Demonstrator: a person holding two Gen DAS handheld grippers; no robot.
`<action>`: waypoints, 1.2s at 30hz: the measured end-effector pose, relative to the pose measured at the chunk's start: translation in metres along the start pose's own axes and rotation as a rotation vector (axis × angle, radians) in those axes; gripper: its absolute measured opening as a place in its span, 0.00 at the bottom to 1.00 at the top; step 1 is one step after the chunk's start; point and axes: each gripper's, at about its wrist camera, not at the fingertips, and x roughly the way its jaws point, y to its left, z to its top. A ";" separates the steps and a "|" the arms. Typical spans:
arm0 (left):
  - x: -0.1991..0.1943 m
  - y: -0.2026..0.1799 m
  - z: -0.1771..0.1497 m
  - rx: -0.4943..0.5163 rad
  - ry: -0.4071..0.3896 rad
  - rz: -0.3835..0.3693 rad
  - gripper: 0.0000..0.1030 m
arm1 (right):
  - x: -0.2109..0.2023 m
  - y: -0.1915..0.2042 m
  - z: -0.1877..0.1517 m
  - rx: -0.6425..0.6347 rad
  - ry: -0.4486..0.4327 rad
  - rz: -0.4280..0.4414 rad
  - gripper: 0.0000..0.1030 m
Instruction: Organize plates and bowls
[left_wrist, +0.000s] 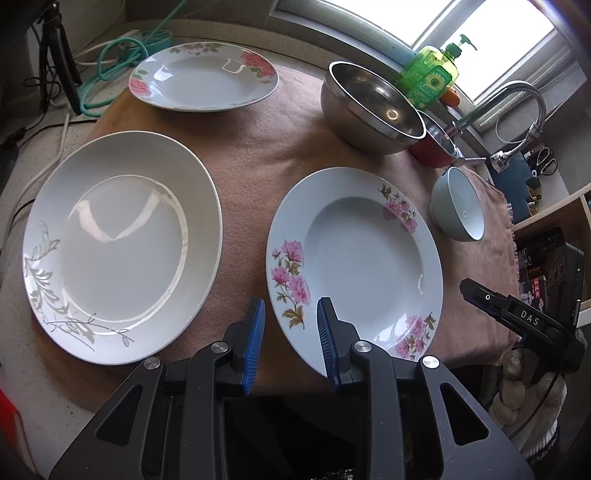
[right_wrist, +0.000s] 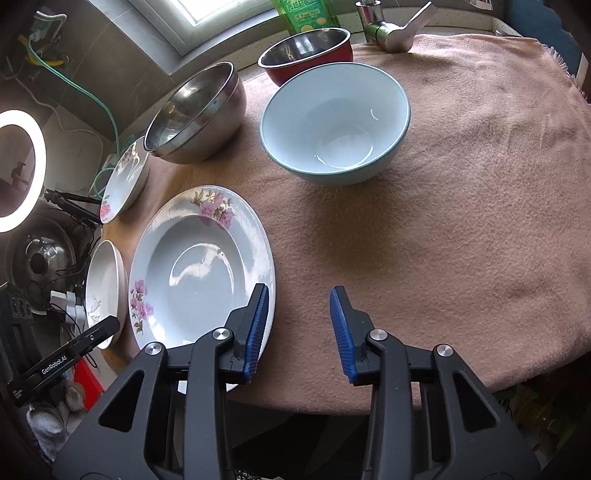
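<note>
Pink cloth (right_wrist: 461, 192) covers the desk. My left fingers (left_wrist: 255, 332) stand narrowly parted, gripping nothing, over the near rim of the pink-flowered plate (left_wrist: 354, 258). My right fingers (right_wrist: 258, 325) are likewise parted and empty, beside that plate; the pale blue bowl (right_wrist: 334, 122) sits beyond.

Left gripper (left_wrist: 291, 345) tilts steeply downward, jaws parted, empty; right gripper (right_wrist: 300, 334) likewise.
</note>
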 end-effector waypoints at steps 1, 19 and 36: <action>0.002 0.001 0.000 -0.007 0.004 0.001 0.26 | 0.001 0.000 0.001 0.000 0.004 0.004 0.32; 0.018 0.011 0.004 -0.067 0.029 0.007 0.19 | 0.023 -0.004 0.013 0.024 0.059 0.081 0.17; 0.026 0.009 0.009 -0.058 0.046 0.001 0.17 | 0.037 0.004 0.017 0.008 0.084 0.127 0.12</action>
